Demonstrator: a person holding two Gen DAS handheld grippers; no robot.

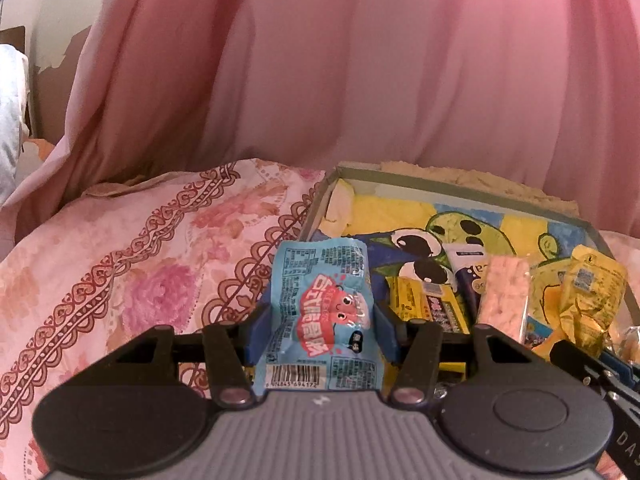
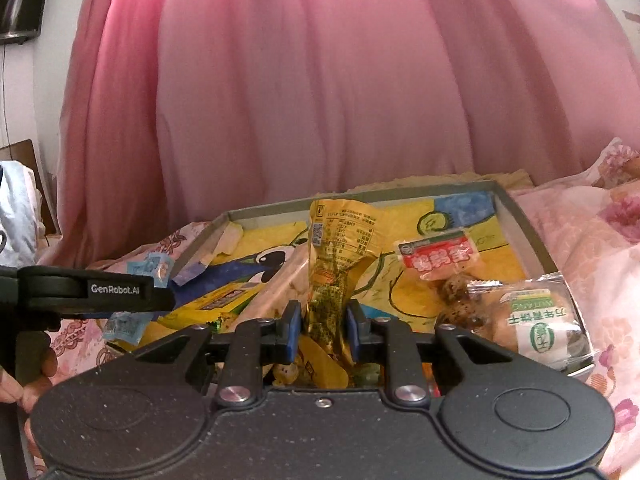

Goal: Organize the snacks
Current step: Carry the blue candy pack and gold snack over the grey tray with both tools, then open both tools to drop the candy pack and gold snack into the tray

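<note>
Left gripper [image 1: 320, 330] clamps blue packet [image 1: 322, 312]; right gripper [image 2: 322, 330] clamps yellow packet [image 2: 340, 256].

A pink curtain [image 1: 360, 72] fills the back of both views, hanging in soft folds, with light glowing through its top. Below it lies a bed under a pink floral quilt [image 1: 132, 276] edged with a brown scroll border. Left of the curtain shows a pale wall [image 2: 48, 72] carrying a dark screen [image 2: 22, 8] high up, a thin cable running down beside it. A dark wooden board [image 2: 24, 156] stands lower, with light-blue cloth [image 2: 16, 216] bunched before it.
</note>
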